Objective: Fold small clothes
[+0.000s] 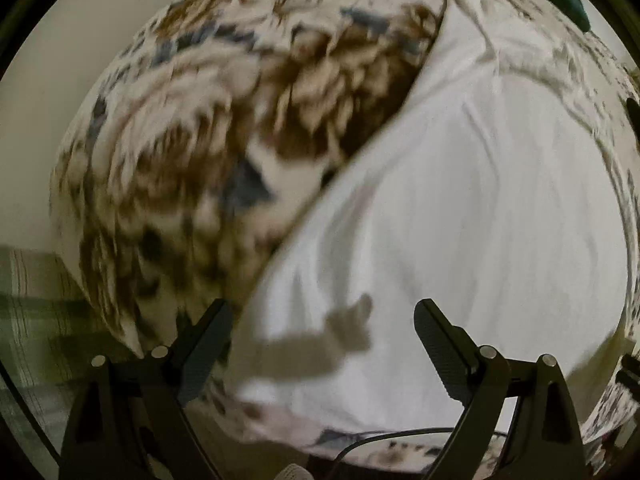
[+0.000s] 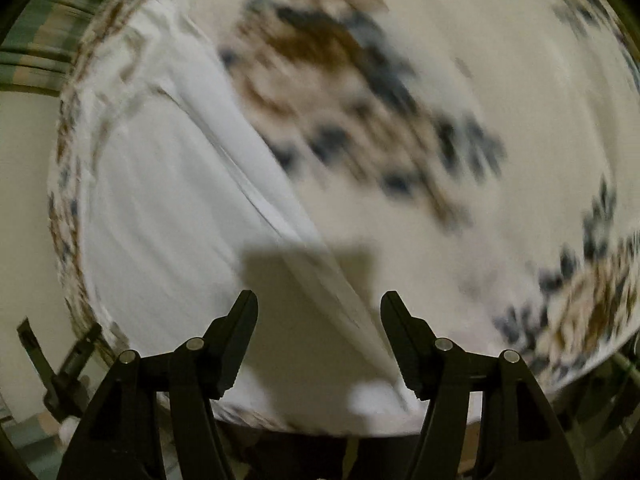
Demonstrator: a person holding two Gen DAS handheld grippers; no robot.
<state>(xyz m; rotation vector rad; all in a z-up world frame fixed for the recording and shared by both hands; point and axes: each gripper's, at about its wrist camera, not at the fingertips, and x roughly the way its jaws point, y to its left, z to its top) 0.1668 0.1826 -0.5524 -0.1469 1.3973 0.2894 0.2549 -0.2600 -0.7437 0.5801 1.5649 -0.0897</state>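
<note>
A white garment [image 1: 460, 200] lies spread flat on a cream tablecloth with brown and blue flowers [image 1: 192, 140]. My left gripper [image 1: 324, 312] is open and empty, hovering above the garment's near left edge. In the right wrist view the same white garment [image 2: 160, 208] fills the left half, with a folded layered edge running diagonally down to the near edge. My right gripper [image 2: 319, 300] is open and empty, its fingers straddling that folded edge from above. Both views are blurred by motion.
The floral tablecloth [image 2: 400, 120] covers a round table. A pale floor [image 1: 60, 60] and a green striped fabric [image 1: 28, 300] lie beyond the table edge. A thin black cable [image 1: 380, 438] runs near the table's front edge.
</note>
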